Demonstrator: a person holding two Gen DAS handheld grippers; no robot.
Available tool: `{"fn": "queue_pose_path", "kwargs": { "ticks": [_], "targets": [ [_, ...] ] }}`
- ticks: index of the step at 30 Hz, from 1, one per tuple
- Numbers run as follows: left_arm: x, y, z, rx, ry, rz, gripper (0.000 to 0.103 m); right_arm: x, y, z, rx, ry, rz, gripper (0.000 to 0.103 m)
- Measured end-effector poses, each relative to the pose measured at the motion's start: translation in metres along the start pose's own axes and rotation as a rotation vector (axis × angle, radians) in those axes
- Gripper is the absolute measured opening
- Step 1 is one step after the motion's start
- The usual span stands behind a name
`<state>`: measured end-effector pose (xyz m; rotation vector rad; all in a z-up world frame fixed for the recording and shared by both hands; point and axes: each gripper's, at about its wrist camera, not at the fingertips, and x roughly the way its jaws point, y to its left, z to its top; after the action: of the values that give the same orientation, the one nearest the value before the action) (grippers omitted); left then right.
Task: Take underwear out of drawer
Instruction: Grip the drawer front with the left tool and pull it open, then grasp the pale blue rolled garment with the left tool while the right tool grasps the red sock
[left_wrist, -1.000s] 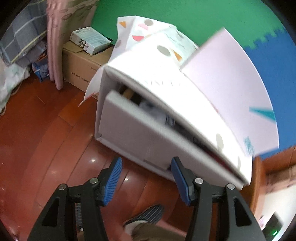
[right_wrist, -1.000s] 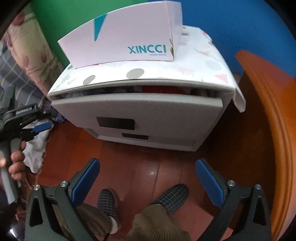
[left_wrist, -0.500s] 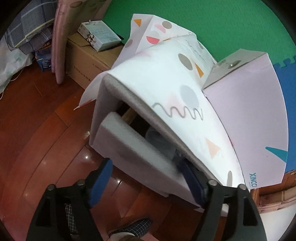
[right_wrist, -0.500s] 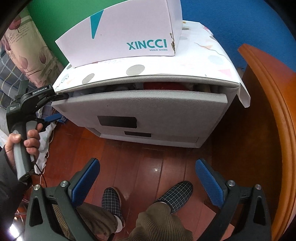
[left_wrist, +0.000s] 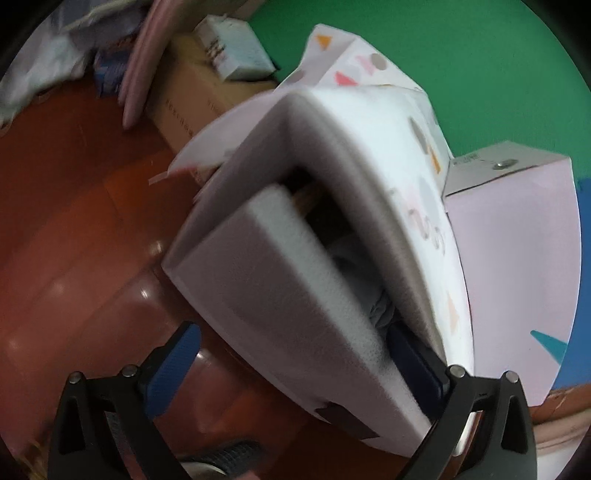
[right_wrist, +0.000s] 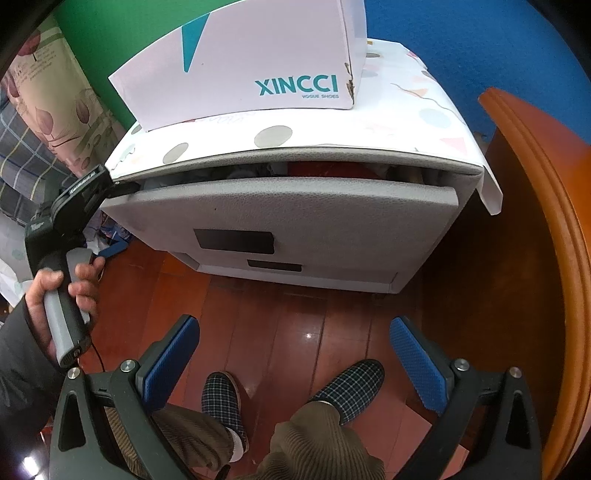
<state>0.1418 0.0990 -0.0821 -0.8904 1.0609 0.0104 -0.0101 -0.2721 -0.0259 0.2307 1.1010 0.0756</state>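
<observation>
The drawer (right_wrist: 295, 214) is only cracked open, so the opening step is in hand. The left gripper (left_wrist: 295, 373) straddles the drawer front's end — its jaws are opening, one finger slipped into the gap, the pads not seen to press. Underwear (left_wrist: 369, 291) is glimpsed bunched inside. The right gripper (right_wrist: 295, 354) hangs spread and empty. Next, the front must be drawn outward before anything can be lifted.

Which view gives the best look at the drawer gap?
Left wrist. It looks along the gap at close range, showing pale blue-grey cloth inside, though blurred. The left gripper straddles the drawer front, jaws opening. Right wrist shows the gap only as a thin dark slit, with some red fabric.
</observation>
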Motion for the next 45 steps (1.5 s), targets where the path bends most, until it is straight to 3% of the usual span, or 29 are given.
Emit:
{"fn": "queue_pose_path", "kwargs": {
  "ticks": [5,14,19,31,45],
  "targets": [
    [-0.001,0.000,0.003,0.020,0.018,-0.014,0.103,0.000,-0.004,0.000,0.018,0.002,0.009,0.103],
    [-0.010,-0.006,0.003,0.094,0.048,0.042,0.103,-0.001,-0.005,0.001,0.021,-0.008,0.010,0.102],
    [-0.021,0.000,-0.002,0.137,0.078,0.076,0.103,-0.010,-0.006,-0.001,0.024,-0.057,0.016,0.103],
    [-0.058,0.017,-0.035,0.266,0.149,0.188,0.103,-0.023,-0.007,-0.001,0.028,-0.112,0.018,0.103],
    [-0.071,0.007,-0.052,0.485,0.192,0.356,0.103,-0.011,-0.006,0.018,-0.033,0.064,-0.082,0.102]
  ]
}}
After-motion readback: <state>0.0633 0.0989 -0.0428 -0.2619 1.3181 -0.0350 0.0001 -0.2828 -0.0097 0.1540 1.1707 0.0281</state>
